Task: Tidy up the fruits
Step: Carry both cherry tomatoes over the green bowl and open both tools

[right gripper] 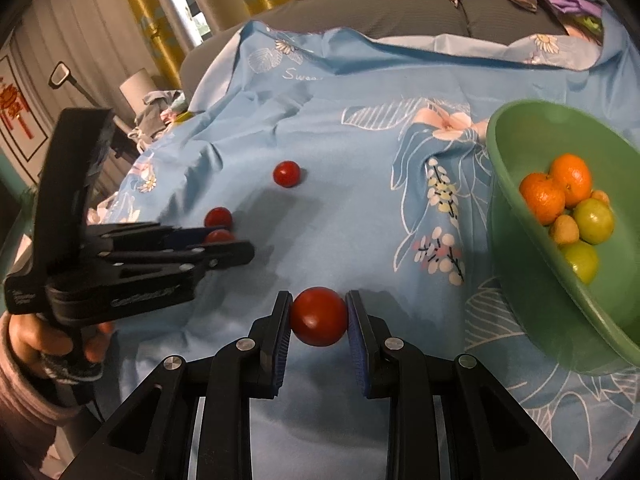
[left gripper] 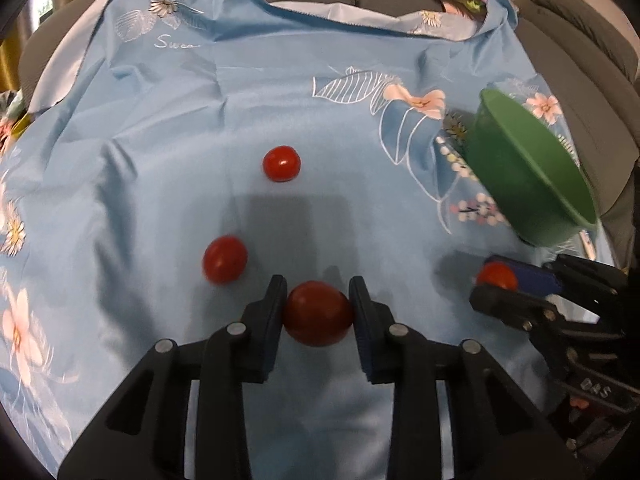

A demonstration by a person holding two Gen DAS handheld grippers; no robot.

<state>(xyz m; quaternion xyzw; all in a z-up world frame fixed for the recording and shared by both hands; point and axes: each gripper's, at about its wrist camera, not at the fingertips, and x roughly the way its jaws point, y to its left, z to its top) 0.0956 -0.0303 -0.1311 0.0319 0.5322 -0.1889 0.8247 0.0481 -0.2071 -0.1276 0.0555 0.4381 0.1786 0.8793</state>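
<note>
Tomatoes [left gripper: 318, 313] [right gripper: 319, 316] clamped in both grippers; open cloth [left gripper: 340, 128] ahead.

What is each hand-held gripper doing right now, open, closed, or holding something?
Left hand-held gripper: closed on a red tomato.
Right hand-held gripper: closed on another red tomato.

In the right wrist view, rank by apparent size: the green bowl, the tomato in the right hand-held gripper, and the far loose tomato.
1. Green bowl.
2. Tomato in the right hand-held gripper.
3. Far loose tomato, though distance from the camera may account for its smaller look.
</note>
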